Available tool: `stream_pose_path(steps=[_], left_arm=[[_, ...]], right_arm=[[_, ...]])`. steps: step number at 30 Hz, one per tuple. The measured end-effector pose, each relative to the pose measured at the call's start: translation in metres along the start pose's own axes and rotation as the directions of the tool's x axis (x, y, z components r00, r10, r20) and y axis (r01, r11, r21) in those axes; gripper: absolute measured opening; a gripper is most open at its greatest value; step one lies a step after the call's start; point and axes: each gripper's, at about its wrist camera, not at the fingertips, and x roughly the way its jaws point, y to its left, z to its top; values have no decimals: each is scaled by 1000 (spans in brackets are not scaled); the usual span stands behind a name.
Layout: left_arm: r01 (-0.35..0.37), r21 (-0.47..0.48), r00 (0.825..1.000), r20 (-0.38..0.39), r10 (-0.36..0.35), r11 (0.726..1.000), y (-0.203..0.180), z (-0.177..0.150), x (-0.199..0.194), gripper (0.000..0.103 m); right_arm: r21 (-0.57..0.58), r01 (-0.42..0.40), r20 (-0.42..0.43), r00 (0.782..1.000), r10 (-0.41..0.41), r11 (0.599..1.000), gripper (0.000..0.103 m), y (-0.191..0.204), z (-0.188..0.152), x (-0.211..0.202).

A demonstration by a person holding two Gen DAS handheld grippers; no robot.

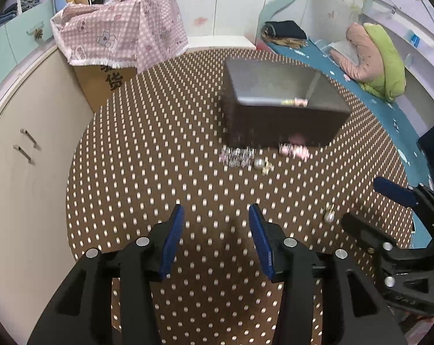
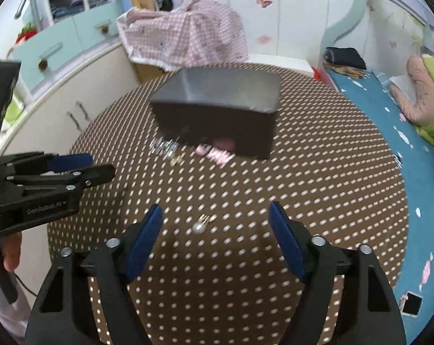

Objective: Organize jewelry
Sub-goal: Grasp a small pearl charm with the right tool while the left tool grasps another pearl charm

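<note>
Only my left view shows jewelry inside the dark box [image 1: 277, 97]. My right gripper [image 2: 215, 218], fingers wide apart, frames a pearl earring [image 2: 199, 227] on the dotted tablecloth [image 2: 317, 172]; my left gripper [image 1: 217, 218] is parted, empty.

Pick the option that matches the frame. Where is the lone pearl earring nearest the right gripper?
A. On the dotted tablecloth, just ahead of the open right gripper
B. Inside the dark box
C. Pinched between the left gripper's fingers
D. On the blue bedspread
A: the pearl earring lies loose on the dotted tablecloth, just ahead of the open right gripper and well short of the dark box; the left gripper holds nothing.
</note>
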Motion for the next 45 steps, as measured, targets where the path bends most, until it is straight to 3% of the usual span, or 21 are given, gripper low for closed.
stream_pose_path(steps=[5,12,23,29,36,39,41,43,45], left_arm=[[-1,-14,1000,-29,1,1000,7,-15,7,45],[0,-30,999,-37,-1,1000,12,-20,9,45],[35,-44,999,-38,-36,998,6,1,19,45],[89,-56,996,-27,-90,994,-9,24,31,45],[81,-61,996,-32,-83,995,-30,43,54,45],[27,-33,999,-33,-28,999,-41,47,65,38],[-4,4,1000,-17,4,1000,-48,45,64,12],[46,6,999,-30,-46,999,-50,43,61,9],[42,11,999,-18,-42,999,-51,40,57,9]], right_arm=[[-10,-11,-51,999,11,1000,47,10,-11,21],[-4,5,-48,999,-5,1000,12,5,-14,31],[76,23,-10,1000,-22,997,12,-30,-6,12],[115,40,20,999,-43,993,12,-51,3,4],[128,36,19,999,-38,991,12,-65,6,8],[127,26,14,999,-28,992,12,-69,6,10],[126,23,15,1000,-25,992,12,-71,8,12],[126,21,17,1000,-23,992,12,-72,8,12],[128,23,21,999,-26,991,12,-72,7,10]])
